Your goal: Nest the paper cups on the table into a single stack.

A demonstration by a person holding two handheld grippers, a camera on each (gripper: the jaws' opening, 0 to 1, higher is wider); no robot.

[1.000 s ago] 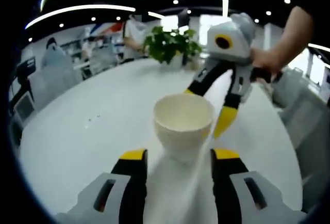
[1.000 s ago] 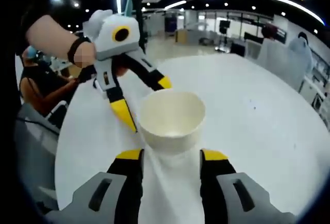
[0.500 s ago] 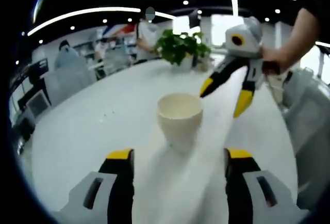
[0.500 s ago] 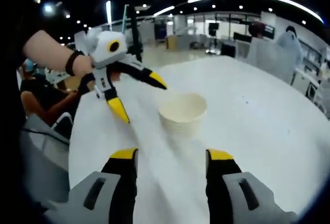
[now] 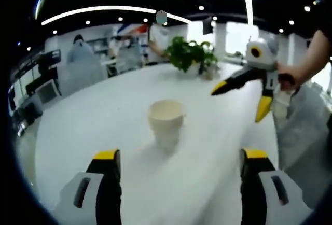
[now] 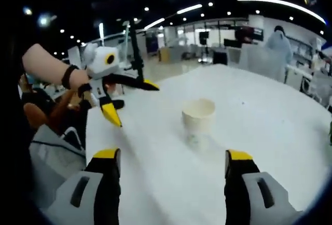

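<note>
In the left gripper view, the left gripper (image 5: pixel 176 157) is reaching out low over the white table (image 5: pixel 78 131) with its two yellow-tipped jaws standing wide apart and nothing between them. Just beyond the jaw tips, a cream paper cup stack (image 5: pixel 165 122) is standing upright on the tabletop, mouth up, clear of both jaws. Whether it is one cup or several nested cannot be told from here. Further off and to the right, the right gripper (image 5: pixel 244 98) is hanging above the table, held by a hand (image 5: pixel 287 75), its jaws spread and gripping nothing. At the far edge of the table a potted green plant (image 5: pixel 191 56) is sitting, and behind it people are standing in an office space.

In the right gripper view, the right gripper (image 6: pixel 168 158) is showing the same wide, empty spread of its jaws. The paper cup stack (image 6: pixel 198 117) is standing ahead of them, well apart from the tips. To the left, the left gripper (image 6: pixel 129 100) is hovering with jaws parted and empty, held by a hand (image 6: pixel 80 85) with a dark wristband.
</note>
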